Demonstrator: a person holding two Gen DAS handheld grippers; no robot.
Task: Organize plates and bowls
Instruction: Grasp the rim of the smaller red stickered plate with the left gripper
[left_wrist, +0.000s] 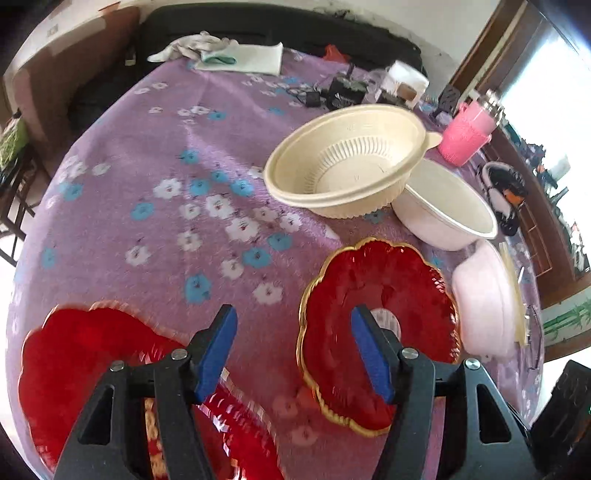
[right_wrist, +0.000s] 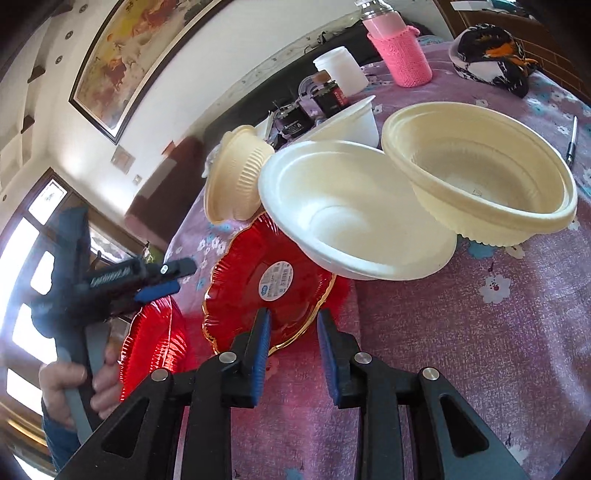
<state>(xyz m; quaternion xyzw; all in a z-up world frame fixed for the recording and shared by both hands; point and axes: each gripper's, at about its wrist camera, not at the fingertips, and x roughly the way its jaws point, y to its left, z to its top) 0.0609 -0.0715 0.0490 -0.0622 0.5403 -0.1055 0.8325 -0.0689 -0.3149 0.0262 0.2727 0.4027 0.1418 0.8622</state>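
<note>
We see both the left gripper (left_wrist: 294, 352) and right gripper (right_wrist: 292, 352) with fingers apart, empty, above red plates (left_wrist: 373, 332) beside cream bowls (left_wrist: 343, 162).

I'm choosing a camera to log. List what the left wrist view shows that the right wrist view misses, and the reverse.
Left wrist only: folded white cloths at the table's far edge.

Right wrist only: a framed painting, a pen, the left gripper in a hand.

Both: red gold-rimmed plates, cream and white bowls, pink knitted bottle, floral tablecloth.
</note>
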